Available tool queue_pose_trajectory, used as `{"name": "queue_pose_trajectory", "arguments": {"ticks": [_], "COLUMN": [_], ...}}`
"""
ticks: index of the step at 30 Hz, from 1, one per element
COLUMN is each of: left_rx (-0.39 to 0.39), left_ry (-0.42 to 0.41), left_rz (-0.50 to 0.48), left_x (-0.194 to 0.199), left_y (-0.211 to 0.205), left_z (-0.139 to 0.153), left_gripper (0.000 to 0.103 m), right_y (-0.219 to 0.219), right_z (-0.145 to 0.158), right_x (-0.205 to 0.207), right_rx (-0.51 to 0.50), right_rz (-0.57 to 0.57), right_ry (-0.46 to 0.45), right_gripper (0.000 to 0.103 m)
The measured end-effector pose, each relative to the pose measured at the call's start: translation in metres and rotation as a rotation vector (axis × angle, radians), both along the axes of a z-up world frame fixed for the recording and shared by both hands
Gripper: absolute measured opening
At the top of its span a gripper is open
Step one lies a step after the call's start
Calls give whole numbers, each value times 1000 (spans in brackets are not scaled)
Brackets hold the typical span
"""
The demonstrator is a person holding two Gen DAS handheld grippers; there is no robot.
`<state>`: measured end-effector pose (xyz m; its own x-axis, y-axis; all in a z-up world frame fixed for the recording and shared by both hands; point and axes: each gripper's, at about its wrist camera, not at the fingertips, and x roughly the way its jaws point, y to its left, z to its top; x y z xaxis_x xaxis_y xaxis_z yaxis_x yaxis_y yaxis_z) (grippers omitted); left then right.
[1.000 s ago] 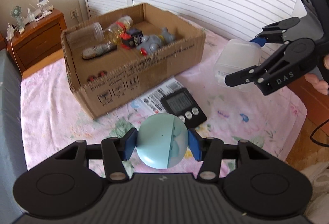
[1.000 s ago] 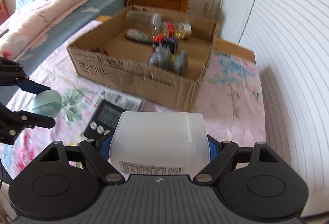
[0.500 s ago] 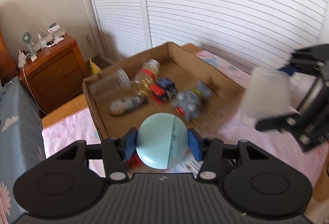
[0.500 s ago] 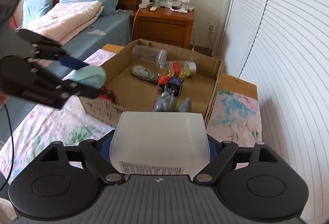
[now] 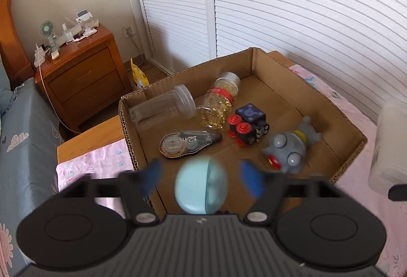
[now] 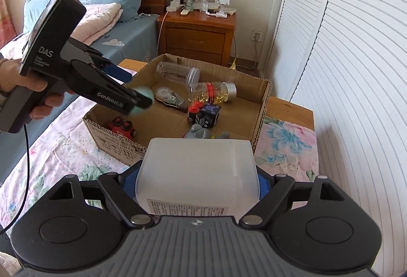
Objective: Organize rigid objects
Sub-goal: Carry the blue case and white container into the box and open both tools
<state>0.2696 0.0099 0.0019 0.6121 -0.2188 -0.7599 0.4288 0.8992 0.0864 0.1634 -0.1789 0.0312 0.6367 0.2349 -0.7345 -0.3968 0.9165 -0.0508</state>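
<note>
A cardboard box (image 5: pixel 356 147) (image 6: pixel 262 121) lies on the bed and holds small items. My left gripper (image 5: pixel 201 177) is over the box's near part with its blue pads spread apart; the light-blue ball (image 5: pixel 201 188) sits between them, not touched by either pad. In the right wrist view the ball (image 6: pixel 143 96) shows at the left gripper's tips above the box. My right gripper (image 6: pixel 195 180) is shut on a frosted white plastic container (image 6: pixel 198 175), held in front of the box's near wall; it also shows at the right edge of the left wrist view (image 5: pixel 389 147).
In the box lie a clear jar (image 5: pixel 162 111), a bottle of yellow capsules (image 5: pixel 221 104), a correction tape (image 5: pixel 188 143), a black cube toy (image 5: pixel 250 125), a grey figure (image 5: pixel 290 149) and a red toy (image 6: pixel 122 128). A wooden nightstand (image 5: pixel 78 73) stands behind; louvered doors at right.
My left gripper moved forward over the box and its jaws opened off the ball. My right gripper stayed shut on the white container and came closer to the box.
</note>
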Motion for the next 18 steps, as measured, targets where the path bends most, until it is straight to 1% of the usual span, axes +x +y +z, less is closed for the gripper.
{"name": "queue_pose_trajectory", "arguments": {"ticks": [2,4,12,16,18], "left_rx": [1,4,-19,-79,-104], "left_ry": [-33,-35,-31,-42,-49], "left_rz": [1,-10,20,47,74], "left_x": [-5,-11,-46,-78,-96], "left_y": [1,2,22,36,40], "left_z": [2,4,15,17,15], "left_gripper": [91,91,94,96,98], "right_y": [2,4,20,29,34], "right_z": [0,1,3,3,4], "right_x": [1,2,4,8,13], "right_rx": [1,1,-3,-1,2], "right_rz": [1,6,23,35,45], "right_ry": [-2,-2,-5,-5,-7], "right_gripper": [87,87,87,87,87]}}
